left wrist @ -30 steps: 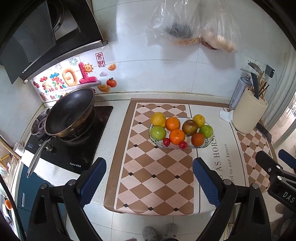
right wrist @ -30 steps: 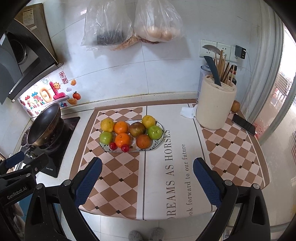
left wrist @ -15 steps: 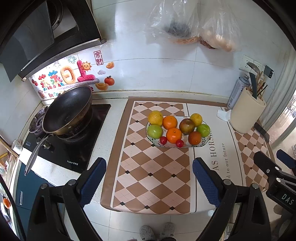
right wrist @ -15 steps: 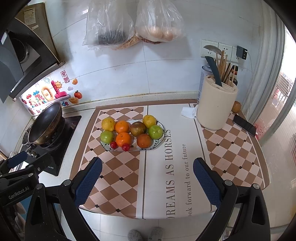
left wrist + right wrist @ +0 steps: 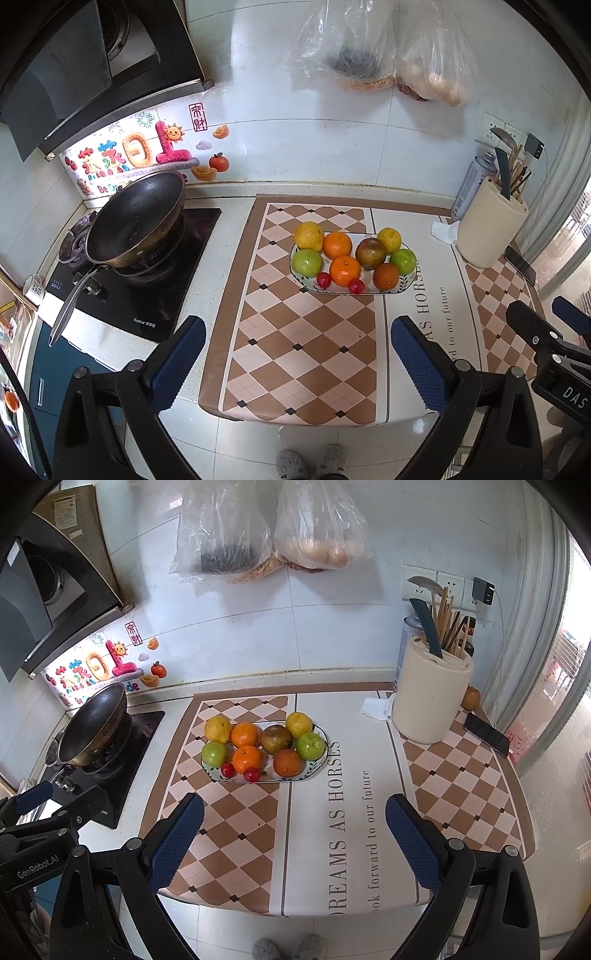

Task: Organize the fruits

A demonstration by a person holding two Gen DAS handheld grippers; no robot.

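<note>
Both wrist views look down and forward over the counter edge from well back, facing the tiled wall. Left sits stove-side, right sits holder-side. Shared: plate (image 5: 402, 288) (image 5: 317, 768), mat (image 5: 295, 354) (image 5: 332, 830), wok (image 5: 133, 221) (image 5: 92, 723).

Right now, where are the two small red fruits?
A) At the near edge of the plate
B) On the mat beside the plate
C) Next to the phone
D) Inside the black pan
A: both small red fruits sit at the plate's near edge, flanking an orange.

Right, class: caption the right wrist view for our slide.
Open right gripper hovers before a plate of mixed fruit on a checked mat.
</note>
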